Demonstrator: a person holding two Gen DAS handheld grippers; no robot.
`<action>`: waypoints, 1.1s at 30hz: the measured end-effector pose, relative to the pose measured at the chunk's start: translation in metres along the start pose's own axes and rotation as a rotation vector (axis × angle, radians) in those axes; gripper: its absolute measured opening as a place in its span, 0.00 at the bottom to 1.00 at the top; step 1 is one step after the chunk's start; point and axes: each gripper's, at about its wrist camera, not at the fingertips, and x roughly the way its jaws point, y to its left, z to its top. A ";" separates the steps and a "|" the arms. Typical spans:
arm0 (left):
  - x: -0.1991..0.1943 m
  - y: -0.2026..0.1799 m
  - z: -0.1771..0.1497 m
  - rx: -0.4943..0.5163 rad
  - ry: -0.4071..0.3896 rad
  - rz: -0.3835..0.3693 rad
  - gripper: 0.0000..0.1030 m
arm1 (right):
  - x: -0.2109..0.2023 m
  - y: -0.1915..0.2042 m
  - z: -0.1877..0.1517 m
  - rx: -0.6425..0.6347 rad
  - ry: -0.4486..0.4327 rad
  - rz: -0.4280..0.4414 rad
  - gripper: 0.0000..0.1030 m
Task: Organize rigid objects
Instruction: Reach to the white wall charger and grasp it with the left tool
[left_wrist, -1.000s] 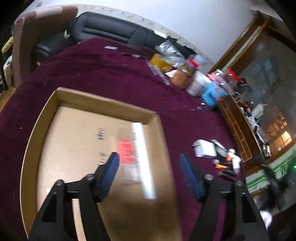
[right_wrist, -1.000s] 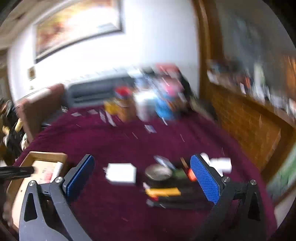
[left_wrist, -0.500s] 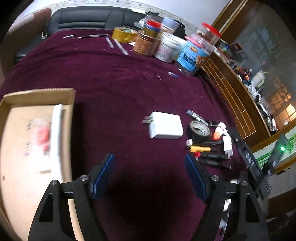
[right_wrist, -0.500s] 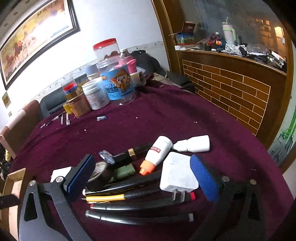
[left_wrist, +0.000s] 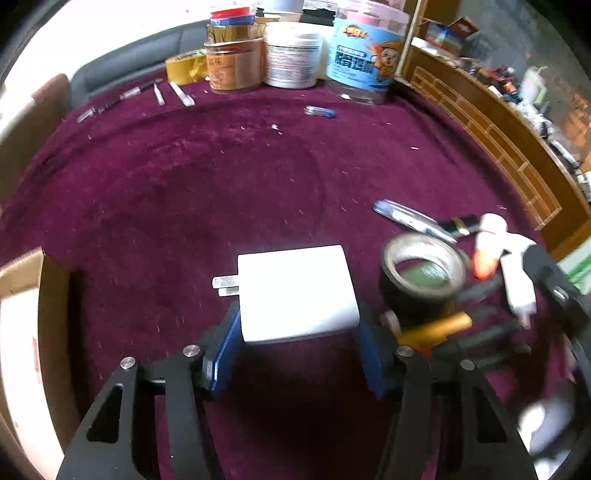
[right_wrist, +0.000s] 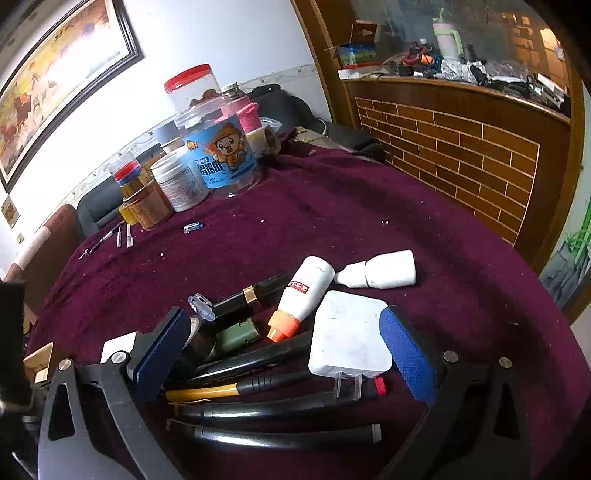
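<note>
The white charger (left_wrist: 295, 291) sits between our left gripper (left_wrist: 295, 345) jaws, which have just been closing onto its sides. We square both pads before lifting toward the cardboard box (left_wrist: 51, 295). Our right gripper (right_wrist: 280, 358) hangs with jaws spread.

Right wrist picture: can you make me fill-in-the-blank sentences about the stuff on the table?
1. The white charger has ___ metal prongs.
2. The white bottle lying beside it has an ___ tip.
3. The cartoon jar wears a ___ label.
4. The tall clear jar behind it has a ___ lid.

Missing words: two; orange; blue; red.
</note>
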 end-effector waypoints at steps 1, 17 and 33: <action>-0.005 0.004 -0.005 -0.018 0.009 -0.025 0.49 | 0.000 0.000 0.000 0.000 0.003 0.002 0.99; -0.028 -0.008 -0.058 0.062 -0.054 0.100 0.48 | 0.005 0.005 -0.005 -0.025 0.029 -0.013 0.99; -0.064 -0.014 -0.081 0.097 -0.131 0.134 0.47 | 0.009 0.005 -0.004 -0.020 0.038 -0.018 1.00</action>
